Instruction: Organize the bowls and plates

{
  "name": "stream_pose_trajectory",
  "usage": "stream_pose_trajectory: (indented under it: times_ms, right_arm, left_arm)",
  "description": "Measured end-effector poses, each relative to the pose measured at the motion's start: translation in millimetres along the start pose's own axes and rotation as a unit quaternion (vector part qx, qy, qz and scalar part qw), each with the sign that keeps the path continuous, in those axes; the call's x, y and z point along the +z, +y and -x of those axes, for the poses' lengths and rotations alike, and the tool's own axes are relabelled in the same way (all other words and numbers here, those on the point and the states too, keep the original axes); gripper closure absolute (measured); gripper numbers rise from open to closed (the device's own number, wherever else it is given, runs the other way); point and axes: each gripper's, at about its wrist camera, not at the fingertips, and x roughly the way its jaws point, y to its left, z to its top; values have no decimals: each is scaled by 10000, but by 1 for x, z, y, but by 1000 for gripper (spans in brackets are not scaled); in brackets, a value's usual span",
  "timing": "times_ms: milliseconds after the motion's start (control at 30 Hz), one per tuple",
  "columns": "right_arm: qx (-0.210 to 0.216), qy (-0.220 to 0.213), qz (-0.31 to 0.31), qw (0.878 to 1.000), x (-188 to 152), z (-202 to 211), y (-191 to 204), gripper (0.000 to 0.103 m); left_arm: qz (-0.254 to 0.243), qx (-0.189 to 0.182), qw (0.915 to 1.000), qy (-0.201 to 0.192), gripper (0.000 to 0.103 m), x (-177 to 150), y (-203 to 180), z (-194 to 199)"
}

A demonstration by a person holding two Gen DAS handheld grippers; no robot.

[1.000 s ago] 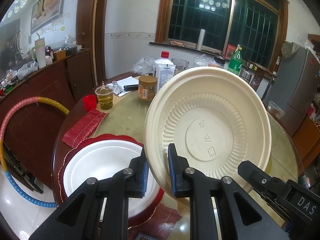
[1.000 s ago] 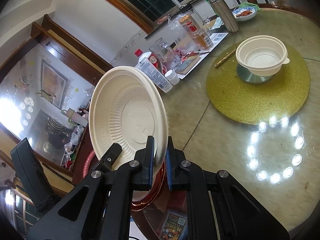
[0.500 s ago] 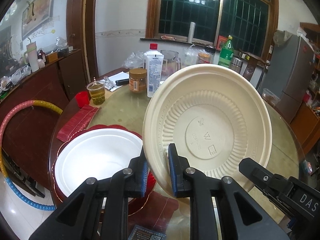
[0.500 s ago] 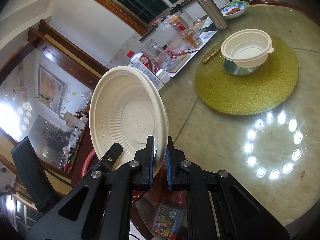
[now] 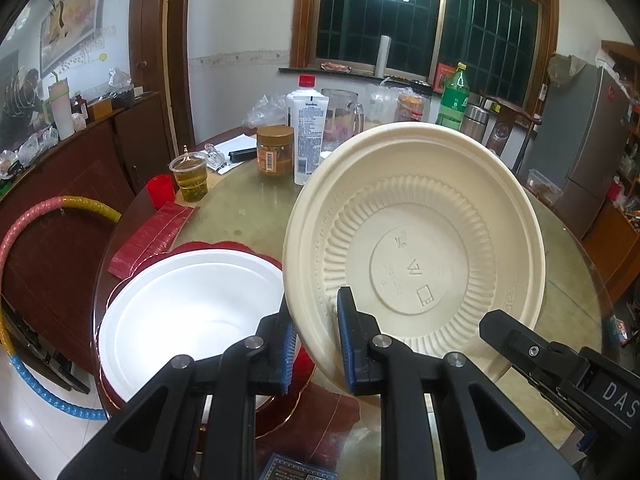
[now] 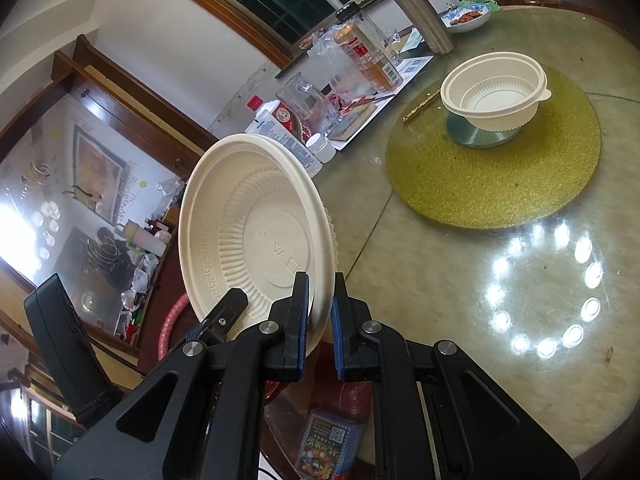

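Observation:
A cream plastic plate (image 5: 416, 256) is held tilted on edge above the table, its underside facing the left wrist camera. My left gripper (image 5: 316, 344) is shut on its lower rim. My right gripper (image 6: 319, 316) is shut on the same plate (image 6: 256, 236) at another point of the rim. A white plate (image 5: 188, 316) lies on a red plate (image 5: 120, 280) below and to the left. A cream bowl (image 6: 494, 90) stands on a silver disc on the gold turntable (image 6: 496, 172), far right of the right gripper.
Round glass-topped table (image 6: 500, 340). At its far side stand a white bottle (image 5: 306, 132), a jar (image 5: 275, 150), a cup of tea (image 5: 191, 176), a red cup (image 5: 160, 191), a glass jug, a steel flask (image 6: 424, 20) and a food dish (image 6: 466, 16). A hula hoop (image 5: 24, 232) leans at left.
Both grippers with the plate have shifted slightly back and left; the bowl and turntable appear farther right in the right wrist view. The grips are unchanged.

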Motion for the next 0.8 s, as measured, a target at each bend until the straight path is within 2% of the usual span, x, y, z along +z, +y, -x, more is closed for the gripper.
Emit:
stream_pose_trajectory:
  times_ms: [800]
  right_arm:
    - [-101,83,102,9999,1,-12,4,93]
  left_arm:
    - [37,-50,9999,82,84,1,6,-8]
